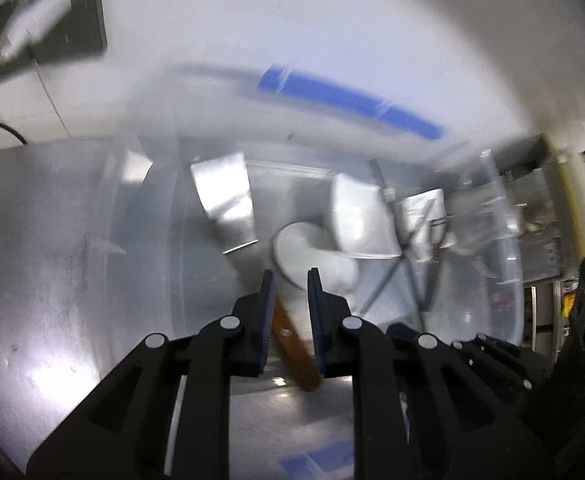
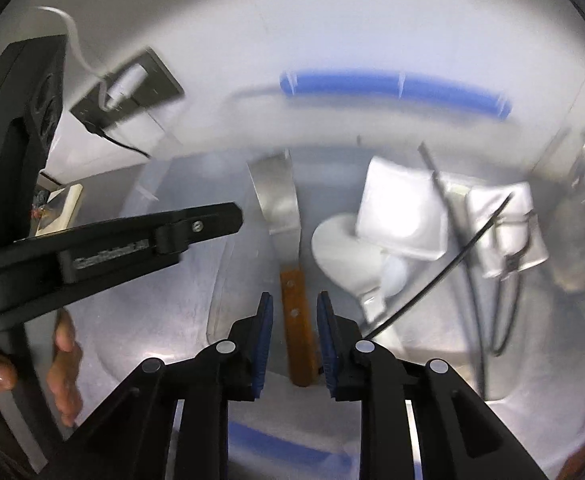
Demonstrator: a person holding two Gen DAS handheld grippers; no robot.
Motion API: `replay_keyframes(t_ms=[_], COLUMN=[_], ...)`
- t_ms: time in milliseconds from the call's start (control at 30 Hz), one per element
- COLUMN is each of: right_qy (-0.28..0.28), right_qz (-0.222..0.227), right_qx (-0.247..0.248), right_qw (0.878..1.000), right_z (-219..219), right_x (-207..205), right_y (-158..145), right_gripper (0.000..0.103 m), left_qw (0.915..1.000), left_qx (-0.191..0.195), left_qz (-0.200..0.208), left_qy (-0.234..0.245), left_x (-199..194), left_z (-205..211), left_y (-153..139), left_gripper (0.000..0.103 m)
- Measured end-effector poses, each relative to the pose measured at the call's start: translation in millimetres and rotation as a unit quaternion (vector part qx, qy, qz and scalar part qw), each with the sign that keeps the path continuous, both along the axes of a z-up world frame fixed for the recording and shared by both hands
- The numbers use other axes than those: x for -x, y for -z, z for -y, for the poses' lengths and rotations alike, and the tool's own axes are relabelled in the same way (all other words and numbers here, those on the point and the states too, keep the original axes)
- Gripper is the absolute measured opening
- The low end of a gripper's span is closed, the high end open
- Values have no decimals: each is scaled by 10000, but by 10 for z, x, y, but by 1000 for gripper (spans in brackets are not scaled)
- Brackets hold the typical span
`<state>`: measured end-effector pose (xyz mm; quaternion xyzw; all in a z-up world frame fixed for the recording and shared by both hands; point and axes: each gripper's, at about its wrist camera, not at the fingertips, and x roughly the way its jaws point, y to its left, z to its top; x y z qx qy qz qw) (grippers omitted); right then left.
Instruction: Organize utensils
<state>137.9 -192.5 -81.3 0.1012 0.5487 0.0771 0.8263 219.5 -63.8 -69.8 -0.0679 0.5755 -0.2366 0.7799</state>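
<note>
A metal spatula with a wooden handle (image 2: 298, 340) and a broad steel blade (image 2: 278, 196) lies in a clear plastic bin on a steel table. It also shows in the left wrist view (image 1: 292, 344), with its blade (image 1: 226, 200) further back. My right gripper (image 2: 295, 300) is open, its jaws either side of the handle and above it. My left gripper (image 1: 291, 280) is open, over the handle and a white ladle (image 1: 308, 256). The ladle (image 2: 340, 248) and white scoops (image 2: 404, 216) lie to the right. The left gripper's body (image 2: 132, 240) shows in the right wrist view.
The clear bin's curved wall (image 1: 508, 240) rings the utensils. Black wire utensils (image 2: 452, 216) lie among the scoops. Blue tape (image 2: 396, 88) marks the table behind. A dark wall plate with a plug (image 2: 128, 88) sits at the back left. Both views are motion blurred.
</note>
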Motion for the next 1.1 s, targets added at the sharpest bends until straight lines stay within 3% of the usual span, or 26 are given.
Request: replay_keyframes(t_ms=[67, 167, 333, 400, 433, 467, 500, 600, 667, 767, 867, 1000, 1100], right_qy=[-72, -126, 33, 128, 157, 187, 209, 85, 227, 455, 533, 635, 971], right_qz=[253, 541, 1238, 1435, 1497, 1548, 1602, 1740, 1719, 1621, 1442, 1315, 1347], right_qx=[197, 418, 826, 922, 945, 974, 1005, 941, 986, 1097, 1266, 1391, 1411], right_qw=[9995, 9976, 9889, 9853, 9841, 9830, 9817, 9802, 9799, 9796, 9800, 9794, 9760], right_z=[2, 25, 188, 281, 307, 338, 378, 502, 609, 760, 870, 1003, 1145], right_x=[173, 428, 936, 1144, 1205, 1282, 1369, 1608, 1719, 1834, 1913, 2011, 2059], right_y=[-173, -360, -598, -647, -643, -643, -640, -596, -531, -428, -317, -206, -158], right_gripper=[28, 34, 45, 54, 56, 62, 67, 83, 94, 94, 98, 98, 98], left_qw=[9998, 9980, 9853, 9803, 9789, 9778, 9770, 9736, 9704, 9624, 9578, 9600, 9545], left_qx=[84, -109, -553, -662, -702, -726, -713, -880, -1050, -1242, -1286, -1334, -1551], left_qz=[157, 593, 1442, 1620, 1658, 1699, 1747, 1895, 1967, 2156, 2258, 2118, 2112], left_qy=[-6, -197, -723, -919, -967, -991, -989, -920, -923, -1094, -1225, -1252, -1425], left_x=[139, 410, 936, 1181, 1261, 1351, 1444, 1732, 1898, 2085, 2215, 2302, 2350], left_z=[-23, -82, -188, -187, -188, -167, -145, 35, 140, 217, 255, 335, 386], left_y=[-169, -411, -659, -669, -677, -675, -676, -662, -641, -635, -638, -548, -446], left_gripper=[14, 14, 15, 23, 35, 54, 62, 69, 80, 94, 95, 95, 95])
